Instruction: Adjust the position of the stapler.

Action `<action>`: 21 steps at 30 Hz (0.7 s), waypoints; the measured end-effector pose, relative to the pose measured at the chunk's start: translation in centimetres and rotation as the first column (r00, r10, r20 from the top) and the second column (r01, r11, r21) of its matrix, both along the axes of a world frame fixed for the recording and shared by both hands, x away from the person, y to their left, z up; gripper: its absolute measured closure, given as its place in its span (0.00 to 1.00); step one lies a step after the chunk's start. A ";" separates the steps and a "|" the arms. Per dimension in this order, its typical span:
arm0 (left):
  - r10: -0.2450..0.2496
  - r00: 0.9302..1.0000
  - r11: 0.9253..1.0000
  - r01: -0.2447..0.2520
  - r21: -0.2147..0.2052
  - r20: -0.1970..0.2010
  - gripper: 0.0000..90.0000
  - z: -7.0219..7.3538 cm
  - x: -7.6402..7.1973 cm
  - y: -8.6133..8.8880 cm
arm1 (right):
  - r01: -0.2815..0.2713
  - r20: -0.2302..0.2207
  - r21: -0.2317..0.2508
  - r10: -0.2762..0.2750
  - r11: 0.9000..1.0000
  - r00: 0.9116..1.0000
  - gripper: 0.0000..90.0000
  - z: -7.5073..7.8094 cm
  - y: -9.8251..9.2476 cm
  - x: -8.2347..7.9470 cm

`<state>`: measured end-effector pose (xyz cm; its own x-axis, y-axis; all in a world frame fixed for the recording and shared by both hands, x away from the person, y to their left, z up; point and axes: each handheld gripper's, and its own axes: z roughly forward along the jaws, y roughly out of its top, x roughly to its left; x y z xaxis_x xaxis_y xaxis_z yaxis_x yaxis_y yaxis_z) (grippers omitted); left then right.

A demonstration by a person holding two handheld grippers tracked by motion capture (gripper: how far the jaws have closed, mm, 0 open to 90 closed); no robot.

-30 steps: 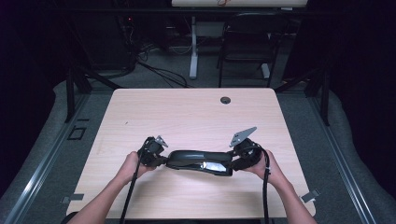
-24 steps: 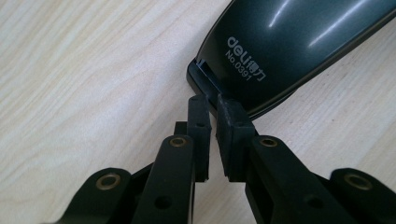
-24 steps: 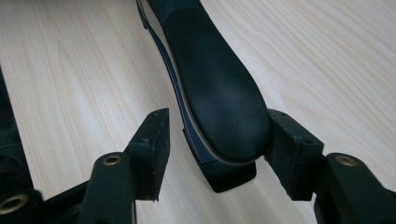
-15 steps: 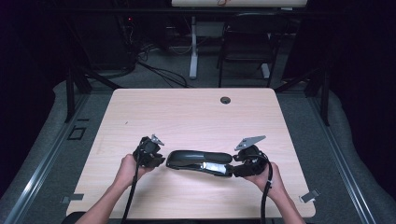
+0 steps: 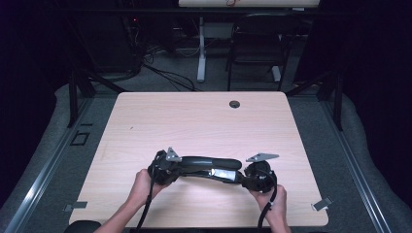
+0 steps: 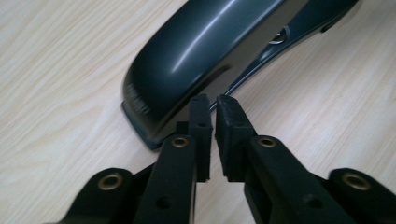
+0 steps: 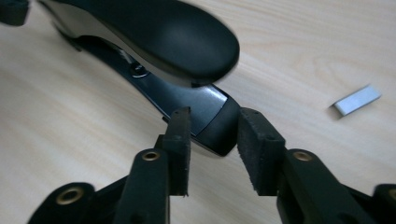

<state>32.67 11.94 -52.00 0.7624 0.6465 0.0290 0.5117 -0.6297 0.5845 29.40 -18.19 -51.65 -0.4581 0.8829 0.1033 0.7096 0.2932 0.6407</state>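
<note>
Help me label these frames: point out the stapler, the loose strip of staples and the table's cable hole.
stapler (image 7: 173, 35), right gripper view, top cover.
strip of staples (image 7: 357, 100), right gripper view, middle.
cable hole (image 5: 235, 104), high view, centre.

Pale wooden table (image 5: 204, 121) mid-frame, black stapler (image 5: 206, 166) lying lengthwise at lower centre, left gripper (image 5: 165, 165) at its left end, right gripper (image 5: 255, 175) at its right, chair (image 5: 255, 43) beyond the table.

Stapler (image 6: 196, 51) was glossy black w/ dark grey sheen. Both grippers' jaws were matt black w/ brass-coloured rivets. Table (image 5: 194, 121) was pale wood-grain. Staple strip (image 7: 357, 99), right of the right gripper's jaws, was silver-grey.
</note>
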 end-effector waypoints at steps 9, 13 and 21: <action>-0.070 0.993 0.994 0.077 -0.072 0.099 1.00 -2.0 -2.7 -5.1 | 0.026 0.154 0.110 -0.043 0.994 0.987 0.90 -6.0 0.3 -1.2; -0.080 0.989 0.989 0.094 -0.111 0.126 1.00 -3.2 -3.3 -7.5 | 0.015 0.202 0.100 -0.035 0.995 0.979 0.97 -6.2 0.5 -0.9; -0.025 0.993 0.981 0.047 -0.189 0.119 1.00 -3.9 -2.4 -10.5 | -0.023 0.249 0.145 -0.014 0.989 0.968 1.00 -6.9 0.5 -0.2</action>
<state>30.30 1.39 -55.93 0.7838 0.6210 -0.0035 0.4130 -0.5170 0.7498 29.16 -17.66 -58.60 -0.4895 0.8646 0.1130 0.5213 0.1863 0.8328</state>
